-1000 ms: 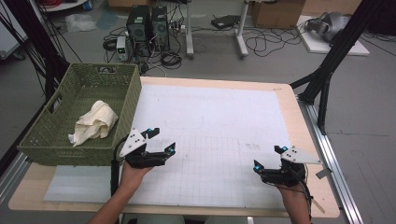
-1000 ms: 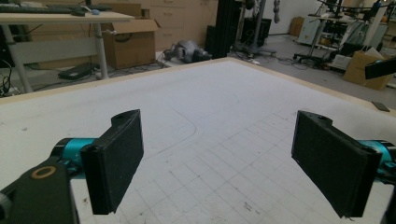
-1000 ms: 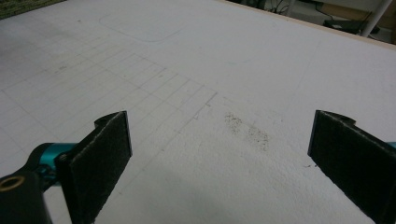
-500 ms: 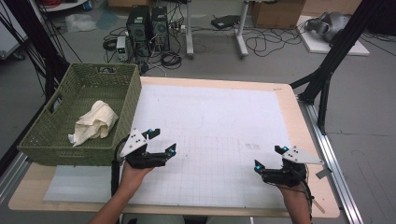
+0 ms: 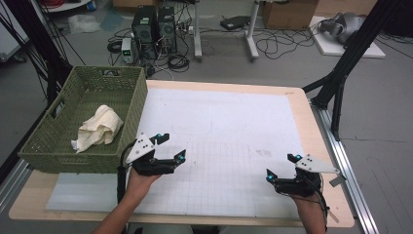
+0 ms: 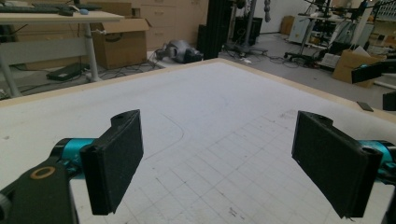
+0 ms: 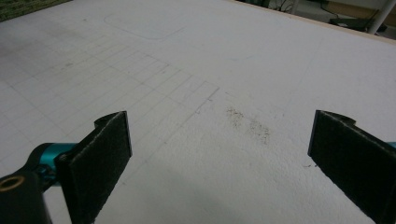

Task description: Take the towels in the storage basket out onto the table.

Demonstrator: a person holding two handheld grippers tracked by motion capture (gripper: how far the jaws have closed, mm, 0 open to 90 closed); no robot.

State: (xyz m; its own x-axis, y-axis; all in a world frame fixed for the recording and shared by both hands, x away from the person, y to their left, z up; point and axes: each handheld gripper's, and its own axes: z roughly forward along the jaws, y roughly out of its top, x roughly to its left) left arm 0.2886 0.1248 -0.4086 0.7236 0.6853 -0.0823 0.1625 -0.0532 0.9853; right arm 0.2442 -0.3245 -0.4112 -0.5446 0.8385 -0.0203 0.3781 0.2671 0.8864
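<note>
Right now I read this as a pause between steps — both grippers rest low over the near edge of the surface (image 5: 292, 105), and neither carries anything. My left gripper (image 5: 171, 147) sits near the near-left corner, just beside the front wall of the green woven plastic basket (image 5: 58, 158); its jaws are spread wide, and the left gripper view shows nothing but the white gridded mat (image 6: 219, 135) between them. My right gripper (image 5: 281, 167) hovers toward the near-right corner, well apart from the other, jaws likewise spread over bare mat.

Nearest to my left gripper is the crumpled cream cloth (image 5: 99, 127), lying inside the basket against its left half, bunched and partly draped on itself. I judge it to be the piece in play, either just deposited or about to be fetched.

If it is to be fetched, the next move calls for lifting the left gripper over the basket's rim, tilting the jaws downward and closing on a raised fold — the wall stands between the two.

Both forearms come in from the near edge, wrists roughly level, jaws pointing forward across the surface.
</note>
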